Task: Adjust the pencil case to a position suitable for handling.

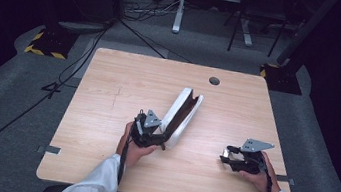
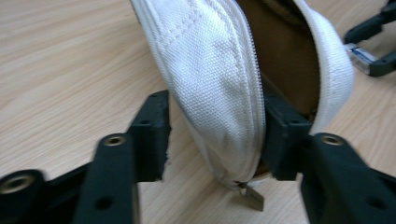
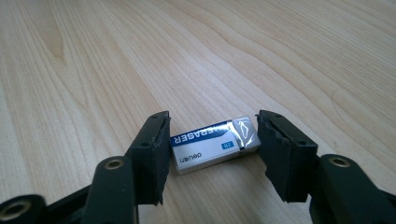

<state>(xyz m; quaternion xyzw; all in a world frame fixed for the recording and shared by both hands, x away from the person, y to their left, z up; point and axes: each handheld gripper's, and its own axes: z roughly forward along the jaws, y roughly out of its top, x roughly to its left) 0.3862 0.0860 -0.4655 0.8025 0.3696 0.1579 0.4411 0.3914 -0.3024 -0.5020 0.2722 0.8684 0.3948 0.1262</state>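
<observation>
I see the left gripper [image 2: 212, 135] jaws spread, the pouch [image 2: 219, 84] wall between them touching one; right gripper [image 3: 212, 154] jaws pinch the eraser [image 3: 212, 145] endwise.

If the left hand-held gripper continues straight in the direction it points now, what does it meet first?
Probably the white canvas pouch: it already lies between the jaws of the left hand-held gripper, with one jaw inside its unzipped mouth. Nothing else stands before it.

Pouch [image 2: 219, 70] top cut off by the edge, zip pull [image 2: 252, 197] blurred, perhaps brass
</observation>
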